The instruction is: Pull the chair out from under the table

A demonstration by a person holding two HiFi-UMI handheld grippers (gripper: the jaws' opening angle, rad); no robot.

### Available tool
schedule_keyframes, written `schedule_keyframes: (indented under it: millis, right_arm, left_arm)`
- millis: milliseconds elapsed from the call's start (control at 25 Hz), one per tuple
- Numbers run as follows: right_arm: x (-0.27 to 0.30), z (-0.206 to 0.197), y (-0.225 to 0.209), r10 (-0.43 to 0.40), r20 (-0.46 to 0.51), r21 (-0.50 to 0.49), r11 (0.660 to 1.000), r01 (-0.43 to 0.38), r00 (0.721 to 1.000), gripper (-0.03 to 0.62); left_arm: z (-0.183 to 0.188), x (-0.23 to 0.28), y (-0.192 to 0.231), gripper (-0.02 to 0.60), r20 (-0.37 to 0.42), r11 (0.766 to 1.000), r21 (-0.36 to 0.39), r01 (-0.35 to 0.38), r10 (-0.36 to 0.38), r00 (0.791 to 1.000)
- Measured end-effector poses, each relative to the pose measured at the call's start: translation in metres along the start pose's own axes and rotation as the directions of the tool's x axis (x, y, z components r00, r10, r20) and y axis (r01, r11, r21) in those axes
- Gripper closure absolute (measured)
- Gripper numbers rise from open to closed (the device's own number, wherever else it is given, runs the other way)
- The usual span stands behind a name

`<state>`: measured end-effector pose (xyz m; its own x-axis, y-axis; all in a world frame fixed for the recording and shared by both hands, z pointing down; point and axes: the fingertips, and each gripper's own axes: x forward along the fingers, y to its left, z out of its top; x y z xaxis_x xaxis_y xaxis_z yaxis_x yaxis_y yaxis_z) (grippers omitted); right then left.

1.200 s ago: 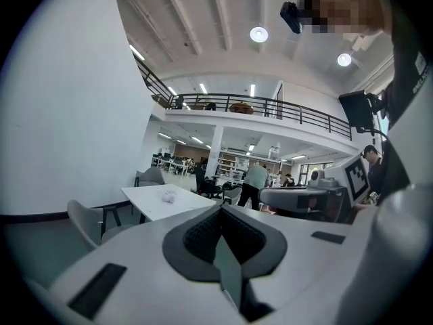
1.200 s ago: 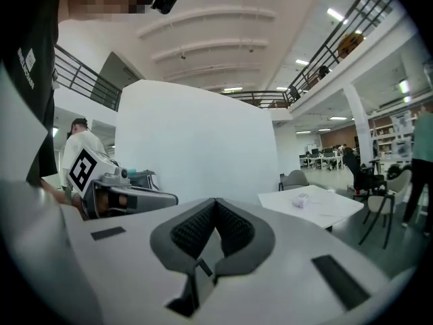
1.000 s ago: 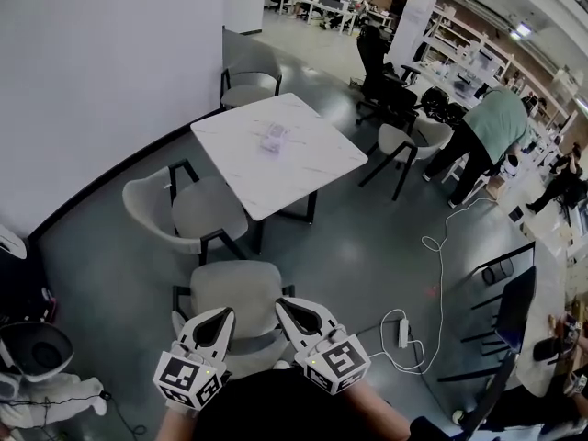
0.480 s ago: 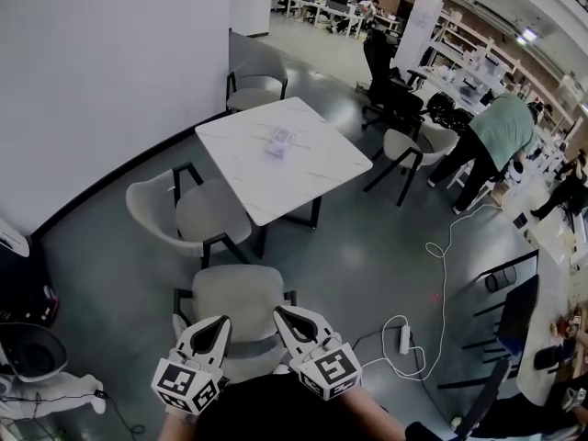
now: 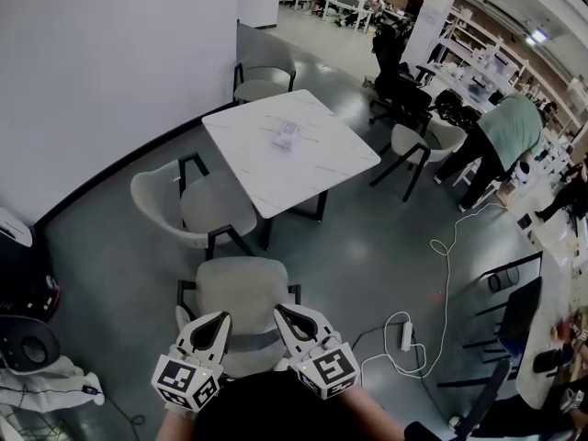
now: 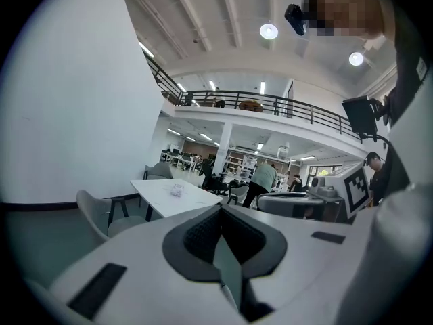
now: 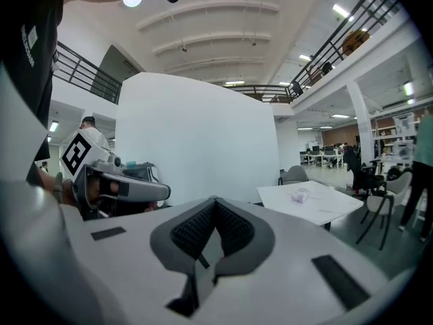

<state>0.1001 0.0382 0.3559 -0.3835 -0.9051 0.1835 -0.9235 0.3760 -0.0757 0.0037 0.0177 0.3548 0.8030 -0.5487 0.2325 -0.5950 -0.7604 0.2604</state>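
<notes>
Plainly, square markers [image 5: 186, 381] on left gripper [image 5: 223, 317], right gripper [image 5: 280, 311]; shirt print [image 7: 28, 36] illegible.

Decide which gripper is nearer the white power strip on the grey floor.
Right. The right gripper is left of the white power strip; the left gripper is farther left.

A plain white wall [image 5: 110, 62] fills the upper left, above a glossy grey floor [image 5: 367, 237]. At upper right stand a white column [image 5: 439, 3], shelving [image 5: 482, 49] and a black office chair [image 5: 397, 72]; round ceiling lamps [image 6: 268, 30] glow overhead.
</notes>
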Motion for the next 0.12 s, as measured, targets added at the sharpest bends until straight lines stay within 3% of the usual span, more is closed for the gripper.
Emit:
schedule_keyframes:
  millis: [120]
  right_arm:
    - [0.0051, 0.0023, 0.0016, -0.004, 0.01, -0.012, 1.0, 0.004, 1.0, 0.583]
  left_arm:
    - [0.0002, -0.0013, 0.0062, 0.577, 0.006, 1.0, -0.001, -0.005, 0.005, 1.0]
